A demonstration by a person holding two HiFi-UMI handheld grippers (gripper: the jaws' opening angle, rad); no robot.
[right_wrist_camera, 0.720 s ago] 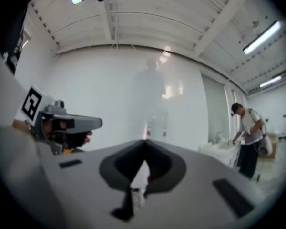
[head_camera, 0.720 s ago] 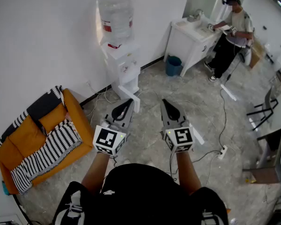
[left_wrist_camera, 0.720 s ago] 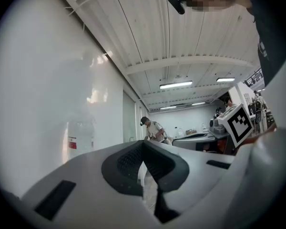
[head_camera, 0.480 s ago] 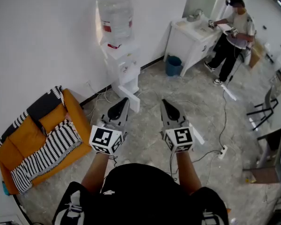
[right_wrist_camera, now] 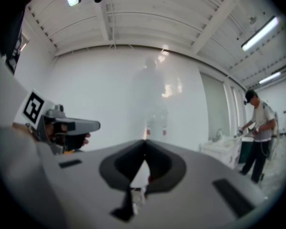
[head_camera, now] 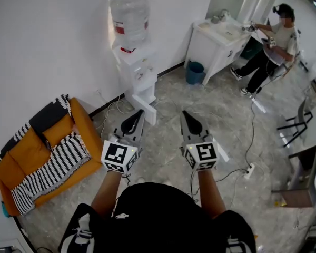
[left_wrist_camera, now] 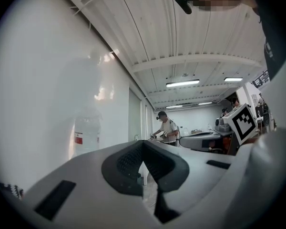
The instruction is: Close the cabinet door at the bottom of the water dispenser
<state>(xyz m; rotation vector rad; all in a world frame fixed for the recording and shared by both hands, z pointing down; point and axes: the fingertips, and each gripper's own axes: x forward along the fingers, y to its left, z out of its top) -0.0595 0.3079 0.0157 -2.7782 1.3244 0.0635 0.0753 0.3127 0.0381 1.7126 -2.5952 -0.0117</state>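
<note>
The white water dispenser (head_camera: 138, 70) stands against the wall with a clear bottle (head_camera: 129, 15) on top. Its bottom cabinet door (head_camera: 145, 109) hangs open, swung out toward the floor in front. My left gripper (head_camera: 139, 113) is held level with its tip close to that door's edge; whether it touches I cannot tell. Its jaws are shut on nothing. My right gripper (head_camera: 185, 114) sits beside it, to the right, also shut and empty. In the left gripper view the bottle (left_wrist_camera: 86, 137) shows faintly past the closed jaws. The right gripper view shows the dispenser (right_wrist_camera: 155, 120) straight ahead.
An orange sofa (head_camera: 21, 157) with a striped blanket sits at the left. Cables and a power strip (head_camera: 248, 170) lie on the marble floor. A white sink counter (head_camera: 216, 41), a blue bin (head_camera: 195, 73) and a person (head_camera: 274, 46) are at the back right.
My left gripper has shifted slightly left; the right one stays put. The person at the back has stepped to the right along the counter.
</note>
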